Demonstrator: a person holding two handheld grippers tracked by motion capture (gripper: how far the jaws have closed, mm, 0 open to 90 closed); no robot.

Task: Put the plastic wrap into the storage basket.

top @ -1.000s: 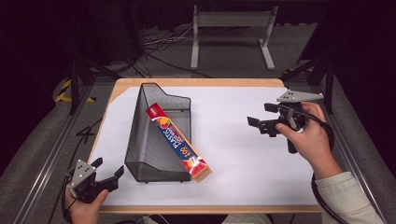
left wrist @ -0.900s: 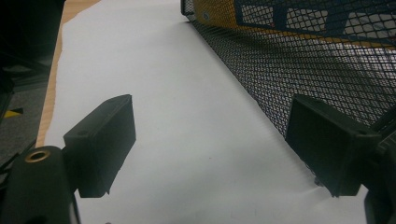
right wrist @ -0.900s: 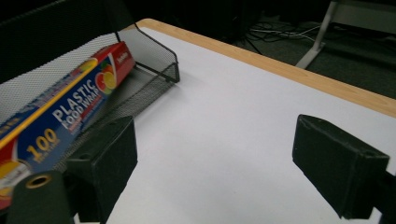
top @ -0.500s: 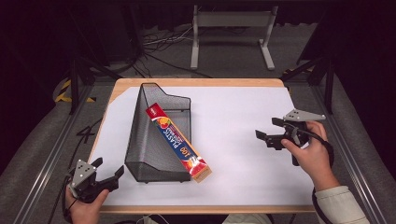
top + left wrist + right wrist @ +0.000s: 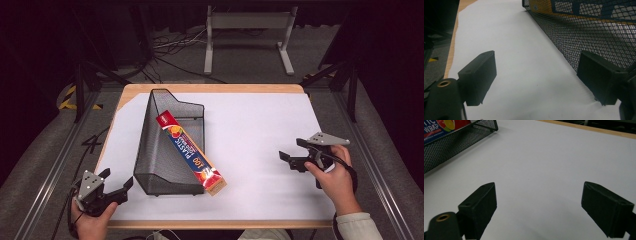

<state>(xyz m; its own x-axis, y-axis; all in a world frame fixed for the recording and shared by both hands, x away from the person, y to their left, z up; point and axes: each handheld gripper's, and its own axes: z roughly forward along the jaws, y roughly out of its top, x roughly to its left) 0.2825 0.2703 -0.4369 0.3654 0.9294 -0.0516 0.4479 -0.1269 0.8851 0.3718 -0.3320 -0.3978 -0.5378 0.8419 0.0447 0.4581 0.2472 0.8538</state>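
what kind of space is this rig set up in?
Likely a lab or recording studio: a white-topped table amid dark surroundings, loose cables on the grey floor, a metal stand behind, and handheld grippers, left and right.

The high view looks down and forward over the table (image 5: 260, 125). Both gripper views skim low and close, sharing the mesh basket (image 5: 165, 160).

Bright tabletop, dark surrounds, slight blur
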